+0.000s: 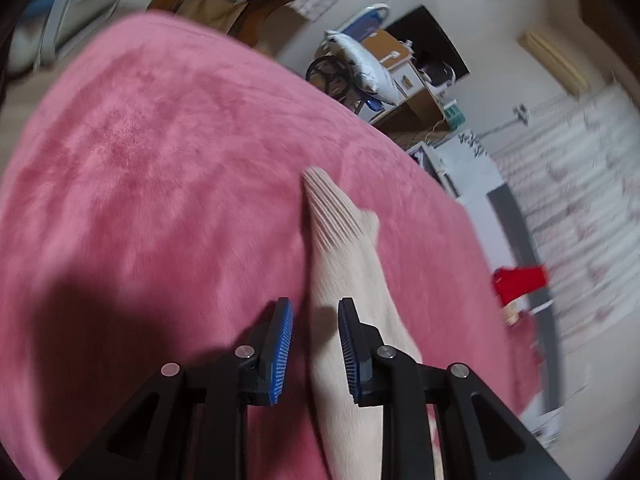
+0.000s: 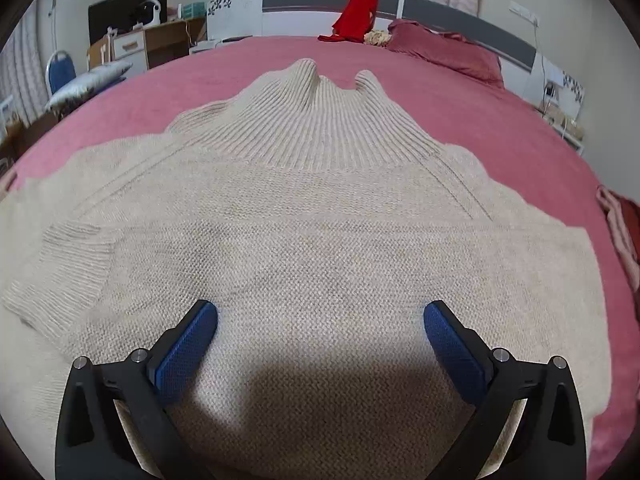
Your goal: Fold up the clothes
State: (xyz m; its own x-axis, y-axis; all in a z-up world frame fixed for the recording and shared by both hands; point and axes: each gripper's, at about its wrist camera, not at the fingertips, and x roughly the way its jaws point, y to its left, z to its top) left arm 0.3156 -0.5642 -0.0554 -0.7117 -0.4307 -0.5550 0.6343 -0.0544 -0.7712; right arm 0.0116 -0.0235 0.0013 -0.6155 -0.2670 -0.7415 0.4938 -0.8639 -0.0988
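The left gripper (image 1: 315, 312) has its two blue-padded jaws a narrow gap apart, and a strip of the beige knitted sweater (image 1: 348, 248) runs up through that gap. The pads do not seem to press on the knit; daylight shows on both sides of the cloth, though the picture is blurred. From the jaws the strip climbs toward twelve o'clock and ends in a ribbed edge on the pink bedspread (image 1: 160, 152).

The right gripper (image 2: 321, 312) stands with its jaws spread wide, nothing between them but the flat body of the sweater (image 2: 320, 220) lying below. Its own shadow falls on the knit at six o'clock. The sweater is laid out across the pink bedspread (image 2: 500, 120), the ribbed high collar (image 2: 320, 120) pointing to twelve o'clock, a ribbed cuff (image 2: 60, 272) folded in at nine o'clock, and the other sleeve laid across toward three o'clock.

Further out in the right wrist view, a red garment (image 2: 358, 12) hangs over the grey headboard (image 2: 460, 20) at twelve o'clock, with a dark pink pillow (image 2: 444, 52) beside it at one o'clock. At ten o'clock stands a wooden desk (image 2: 160, 44) with a dark monitor (image 2: 124, 8) on it, and a blue chair (image 2: 60, 72) near a grey-white cushion (image 2: 88, 84) at the edge of the bed.
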